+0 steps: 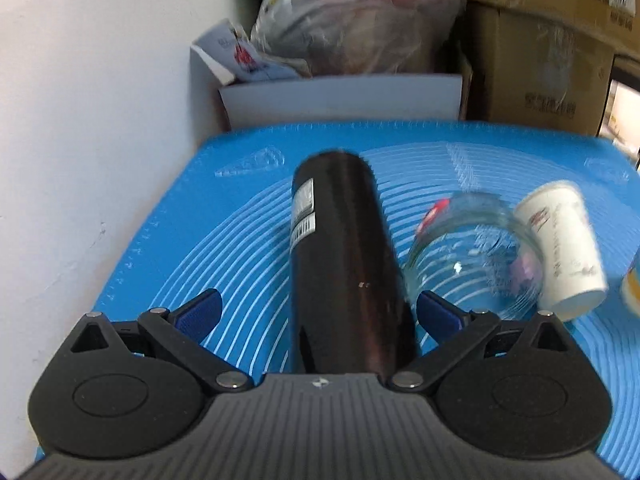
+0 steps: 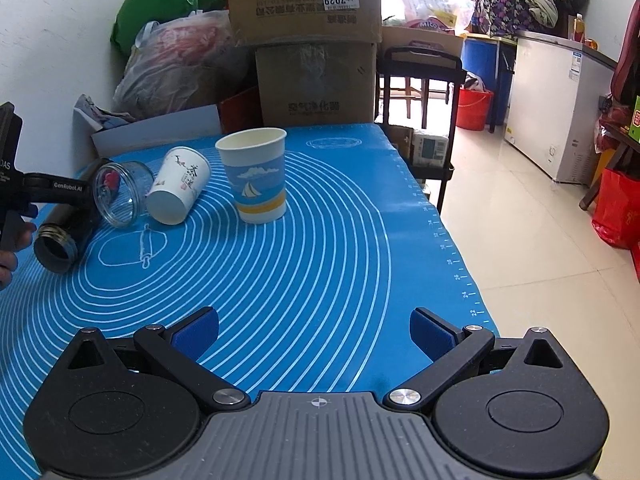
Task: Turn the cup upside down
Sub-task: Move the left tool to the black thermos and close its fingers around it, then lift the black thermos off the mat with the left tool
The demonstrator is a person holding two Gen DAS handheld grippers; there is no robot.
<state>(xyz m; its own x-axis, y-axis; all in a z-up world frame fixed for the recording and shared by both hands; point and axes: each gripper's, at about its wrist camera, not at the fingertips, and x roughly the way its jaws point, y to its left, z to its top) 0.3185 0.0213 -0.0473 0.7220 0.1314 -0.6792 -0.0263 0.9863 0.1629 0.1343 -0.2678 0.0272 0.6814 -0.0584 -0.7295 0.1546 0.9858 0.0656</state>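
A dark cylindrical flask lies on its side on the blue mat, between the wide-open pads of my left gripper, neither pad touching it. Its open threaded mouth faces the near side in the right wrist view. Beside it lie a clear glass jar and a white paper cup, both tipped over. A blue sailboat paper cup stands upright mid-mat. My right gripper is open and empty above the mat's near part.
A white wall borders the mat on the left. Plastic bags and stacked cardboard boxes stand behind the table. A black cart, a red bucket and a white freezer stand on the floor to the right.
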